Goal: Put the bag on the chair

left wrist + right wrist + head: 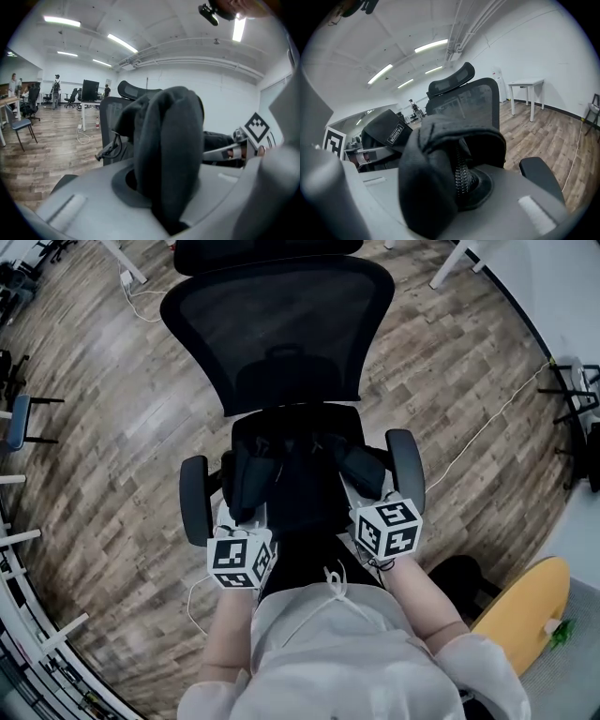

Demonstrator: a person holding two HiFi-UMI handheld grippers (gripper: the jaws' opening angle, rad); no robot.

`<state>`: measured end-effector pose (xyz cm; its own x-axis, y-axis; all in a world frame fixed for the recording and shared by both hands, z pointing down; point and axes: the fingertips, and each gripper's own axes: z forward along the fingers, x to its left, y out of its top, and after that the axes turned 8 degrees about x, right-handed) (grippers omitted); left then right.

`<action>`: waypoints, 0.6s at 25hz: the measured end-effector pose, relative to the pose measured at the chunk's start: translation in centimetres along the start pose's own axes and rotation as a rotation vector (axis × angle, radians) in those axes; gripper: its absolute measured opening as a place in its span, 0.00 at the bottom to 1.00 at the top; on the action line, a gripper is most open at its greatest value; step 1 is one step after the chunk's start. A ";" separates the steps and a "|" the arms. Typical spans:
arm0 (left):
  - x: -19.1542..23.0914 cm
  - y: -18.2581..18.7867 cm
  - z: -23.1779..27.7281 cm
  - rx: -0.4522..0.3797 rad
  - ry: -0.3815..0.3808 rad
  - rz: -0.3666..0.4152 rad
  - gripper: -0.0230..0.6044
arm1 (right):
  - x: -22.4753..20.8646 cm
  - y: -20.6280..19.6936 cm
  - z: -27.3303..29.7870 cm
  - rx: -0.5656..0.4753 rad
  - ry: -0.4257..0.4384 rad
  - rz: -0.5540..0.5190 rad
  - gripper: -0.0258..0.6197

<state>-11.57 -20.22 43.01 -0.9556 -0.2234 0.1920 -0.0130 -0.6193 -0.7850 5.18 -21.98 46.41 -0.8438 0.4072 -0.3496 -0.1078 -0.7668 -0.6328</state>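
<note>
Delivery stage: the left gripper (171, 219) and right gripper (436, 225) each have their jaws pinched tight on folds of the black fabric bag (300, 474). It hangs ahead of both jaws, over the seat of the black mesh-backed office chair (281, 334). The next move likely calls for lowering it and letting go.

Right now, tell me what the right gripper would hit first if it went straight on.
The right gripper is shut on the black bag; beyond that fabric, the chair's mesh backrest stands dead ahead, probably first, though depth is unclear.
</note>
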 end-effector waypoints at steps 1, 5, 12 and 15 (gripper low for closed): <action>0.6 -0.3 0.9 0.011 -0.002 -0.006 0.07 | -0.3 -0.1 0.9 0.008 -0.002 0.005 0.08; 2.7 -2.1 4.4 0.060 -0.007 -0.028 0.07 | -1.7 -0.8 4.6 0.044 -0.015 0.026 0.08; 5.6 -6.3 10.0 0.137 -0.016 -0.077 0.07 | -4.2 -2.9 10.4 0.116 -0.029 0.039 0.08; 6.7 -8.6 12.1 0.170 -0.014 -0.093 0.07 | -5.1 -4.3 12.7 0.139 -0.034 0.046 0.08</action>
<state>-14.34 -25.48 58.22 -0.9486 -0.1690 0.2677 -0.0496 -0.7558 -0.6529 3.26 -27.03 59.73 -0.8664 0.3546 -0.3515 -0.1378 -0.8465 -0.5143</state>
